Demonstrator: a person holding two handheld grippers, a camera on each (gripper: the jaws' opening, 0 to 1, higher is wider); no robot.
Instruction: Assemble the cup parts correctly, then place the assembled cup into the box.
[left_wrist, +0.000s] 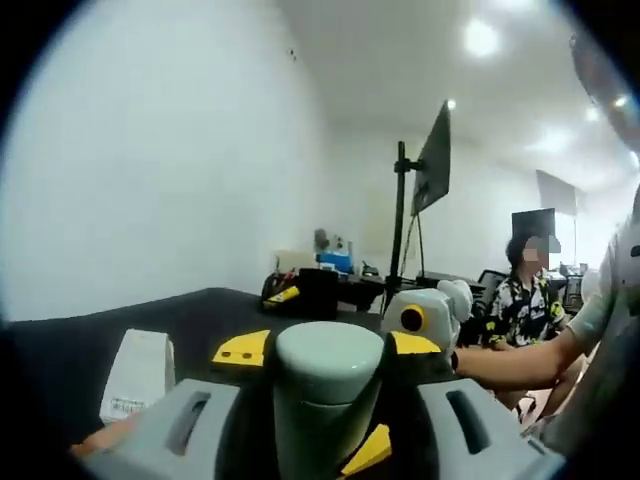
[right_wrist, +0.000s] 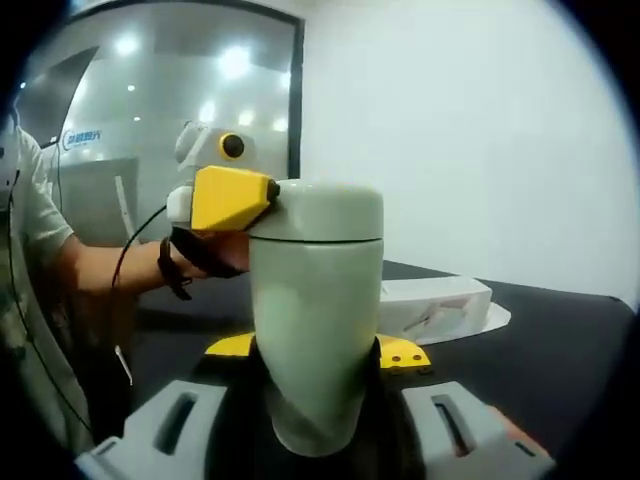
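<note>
Pale-green cup (right_wrist: 315, 320) stands upright, clamped between my right gripper's (right_wrist: 318, 415) fingers, while my left gripper (left_wrist: 325, 440) pinches its lid (left_wrist: 328, 362), box (right_wrist: 435, 303) beyond.

No legible text is showing: the white box (left_wrist: 138, 374) is carrying a printed label too small to read, and the glass partition (right_wrist: 150, 110) is bearing blurred blue lettering.

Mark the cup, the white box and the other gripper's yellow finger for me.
cup (right_wrist: 315, 320): right gripper view, middle of its pale body.
white box (right_wrist: 435, 303): right gripper view, its front side.
left gripper's yellow finger (right_wrist: 230, 198): right gripper view, finger's flat face at the cup lid.
</note>
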